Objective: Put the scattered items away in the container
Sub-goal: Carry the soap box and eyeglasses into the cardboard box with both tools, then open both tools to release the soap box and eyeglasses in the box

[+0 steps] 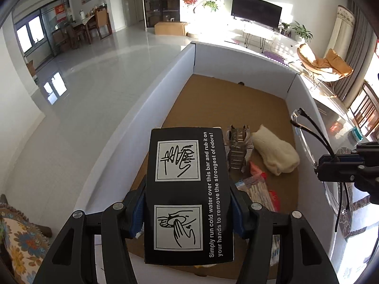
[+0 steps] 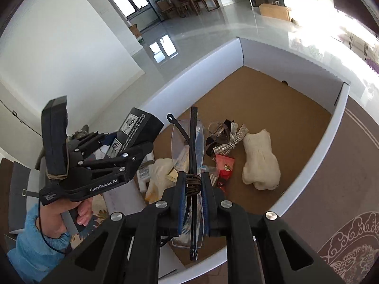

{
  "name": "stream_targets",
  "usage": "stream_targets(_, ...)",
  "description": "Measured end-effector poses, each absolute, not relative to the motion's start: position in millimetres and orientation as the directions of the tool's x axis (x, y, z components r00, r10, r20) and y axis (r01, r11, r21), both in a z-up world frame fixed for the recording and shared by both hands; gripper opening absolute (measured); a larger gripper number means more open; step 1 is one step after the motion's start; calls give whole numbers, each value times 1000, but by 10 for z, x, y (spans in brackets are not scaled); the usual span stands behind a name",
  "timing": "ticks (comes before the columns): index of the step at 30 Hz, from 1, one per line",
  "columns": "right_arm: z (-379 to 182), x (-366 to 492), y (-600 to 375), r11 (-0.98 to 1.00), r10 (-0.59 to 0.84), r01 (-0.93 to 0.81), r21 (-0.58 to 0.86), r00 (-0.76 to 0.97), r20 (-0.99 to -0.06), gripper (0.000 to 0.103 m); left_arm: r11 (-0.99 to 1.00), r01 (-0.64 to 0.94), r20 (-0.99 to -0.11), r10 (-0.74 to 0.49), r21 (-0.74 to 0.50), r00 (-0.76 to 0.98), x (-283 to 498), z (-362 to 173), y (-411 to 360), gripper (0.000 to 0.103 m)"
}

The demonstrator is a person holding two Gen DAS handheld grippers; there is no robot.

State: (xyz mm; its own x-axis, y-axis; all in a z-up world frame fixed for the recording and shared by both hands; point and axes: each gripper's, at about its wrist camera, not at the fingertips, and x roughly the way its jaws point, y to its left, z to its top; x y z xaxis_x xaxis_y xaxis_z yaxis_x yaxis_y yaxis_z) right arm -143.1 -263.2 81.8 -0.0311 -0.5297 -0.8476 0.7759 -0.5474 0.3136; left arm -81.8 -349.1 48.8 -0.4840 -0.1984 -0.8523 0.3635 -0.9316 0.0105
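Writing: the black box (image 1: 187,194) is carrying white print, "Simply run cold water over this bar and rub it on your hands to remove the strongest of odors!"; the left gripper (image 2: 139,139) is showing "GenRobot.AI" on its side.
Left gripper: it is clamping the black box from both sides, above the container (image 1: 151,108).
Right gripper (image 2: 193,187): it is pinching clear glasses (image 2: 189,142) with black arms, over the container.
Container: white walls are surrounding a brown floor, where a cream glove (image 1: 274,152), a rhinestone bow (image 2: 227,142) and a red packet (image 2: 223,166) are lying.
Right view only: a second cream glove (image 2: 158,177) and the person's hand (image 2: 66,215) in a blue sleeve are showing.
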Motion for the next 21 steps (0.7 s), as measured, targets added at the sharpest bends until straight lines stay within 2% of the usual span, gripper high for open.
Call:
stream_targets(1,711,-1429,-2711,-553,-491,783,285,-31,-870,18,-930,367,-860,-201,17,-469,-842,413,-3488,59)
stream_targets(3,517,-1462,-2812,-560,-429,789,253,-14,-903,45,-924,381,-867,-222,41,-446,-821,329,-3446,61)
stream_targets(4,457,-1471,-2796,-570,-415,787,237,-27,-909,78,-918,391,-866,-247,66,-434,-833,311,-3429,69)
stream_targets(5,439,-1461,-2723,-580,-422,782,229,-49,-905,91,-910,404,-862,-278,95,-425,-841,317,-3418,79)
stream_targets(8,542,-1477,-2525,-597,-478,760,257,-80,-875,91,-889,434,-818,-356,147,-451,-741,449,-3397,84)
stream_targets(12,937,-1424,-2244,-676,-492,723,143,-298,-818,91,-874,467,-756,-394,133,-523,-512,779,-3330,86)
stream_targets(13,1040,-1390,-2161,-702,-492,702,119,-357,-794,95,-869,477,-739,-406,130,-538,-454,865,-3300,89)
stream_targets(14,1129,-1361,-2103,-729,-481,678,95,-409,-775,103,-863,489,-721,-419,126,-552,-398,945,-3257,96)
stream_targets(15,1200,-1324,-2052,-751,-468,657,75,-449,-761,103,-855,504,-704,-434,125,-562,-336,1027,-3213,101)
stream_targets(18,1293,-1207,-2020,-756,-439,653,37,-464,-769,103,-822,555,-661,-487,126,-571,-167,1218,-3080,103)
stream_targets(21,1229,-954,-2044,-704,-414,710,-22,-436,-799,103,-799,594,-662,-495,91,-563,-37,1292,-2991,103)
